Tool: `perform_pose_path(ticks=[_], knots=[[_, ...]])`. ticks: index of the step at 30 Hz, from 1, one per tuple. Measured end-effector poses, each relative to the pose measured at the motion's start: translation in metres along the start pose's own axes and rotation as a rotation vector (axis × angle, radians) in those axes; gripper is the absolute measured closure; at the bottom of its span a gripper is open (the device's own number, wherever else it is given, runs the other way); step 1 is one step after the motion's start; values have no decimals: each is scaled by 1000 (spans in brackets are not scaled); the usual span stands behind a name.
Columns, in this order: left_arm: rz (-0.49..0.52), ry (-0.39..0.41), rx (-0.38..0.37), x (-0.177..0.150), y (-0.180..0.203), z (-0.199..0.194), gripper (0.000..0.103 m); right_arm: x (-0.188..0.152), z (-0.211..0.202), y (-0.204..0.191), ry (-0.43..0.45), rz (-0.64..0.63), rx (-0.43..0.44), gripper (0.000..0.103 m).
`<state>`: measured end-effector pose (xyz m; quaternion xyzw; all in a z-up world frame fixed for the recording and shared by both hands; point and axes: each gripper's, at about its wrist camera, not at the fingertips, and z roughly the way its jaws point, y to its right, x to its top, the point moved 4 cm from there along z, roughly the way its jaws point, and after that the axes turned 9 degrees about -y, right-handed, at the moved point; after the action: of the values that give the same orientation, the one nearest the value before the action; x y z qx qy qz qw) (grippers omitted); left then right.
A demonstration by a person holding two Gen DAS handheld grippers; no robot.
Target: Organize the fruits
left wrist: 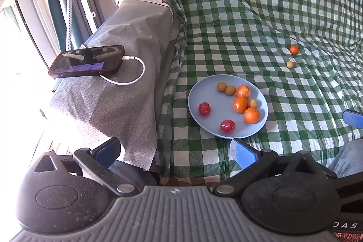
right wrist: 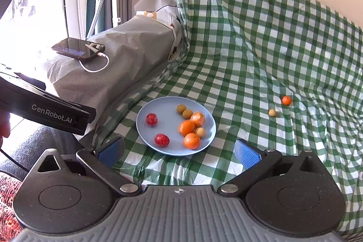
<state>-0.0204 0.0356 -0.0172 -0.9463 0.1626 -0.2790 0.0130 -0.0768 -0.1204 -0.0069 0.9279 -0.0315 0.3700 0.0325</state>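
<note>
Grey cloth covers the ledge at far left, with a phone [right wrist: 78,48] on it, plugged into a white cable [right wrist: 95,67].

Left gripper [left wrist: 174,151]: jaws apart, empty, held low before the near-left rim of the plate. Right gripper [right wrist: 179,151]: jaws apart, empty, just short of the plate's near rim.

Blue plate [right wrist: 168,106] on the green checked cloth [right wrist: 238,49]. Contents, left to right: two red fruits [right wrist: 151,119] well apart from the rest; then a cluster touching one another, namely two small brown-green fruits [right wrist: 184,111], three oranges [right wrist: 192,140] and one small pale fruit [right wrist: 200,132].

Right of the plate, well apart, loose on the cloth: one small pale fruit [right wrist: 272,112] and, just beyond it, one small orange fruit [right wrist: 286,100]. Judged: these two remain to be gathered.

Risks:
- The cloth is wrinkled and looks slick, over what may be a soft surface; a nudged round fruit could roll off.
- Small fruits may squirt from the pads if pinched off-centre.
- Dropping a fruit into the cluster could knock others over the shallow rim.
</note>
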Motion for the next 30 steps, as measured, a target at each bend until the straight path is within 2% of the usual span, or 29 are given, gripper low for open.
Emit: perform_pose_path(ticks=[9, 15, 18, 22, 27, 30], knots=[[44, -65, 26, 9, 11, 24, 0, -2, 27, 15, -72, 65, 36, 1], [79, -97, 12, 33, 39, 41, 0, -7, 46, 54, -107, 193, 18, 1], [118, -91, -18, 56, 65, 50, 0, -10, 55, 86, -117, 265, -13, 1], [172, -100, -97, 94, 114, 75, 0, -12, 69, 143, -112, 337, -103, 1], [279, -92, -171, 147, 193, 129, 0, -5, 97, 229, -62, 370, -220, 1], [354, -75, -223, 177, 241, 167, 0, 6, 129, 282, -18, 348, -261, 1]])
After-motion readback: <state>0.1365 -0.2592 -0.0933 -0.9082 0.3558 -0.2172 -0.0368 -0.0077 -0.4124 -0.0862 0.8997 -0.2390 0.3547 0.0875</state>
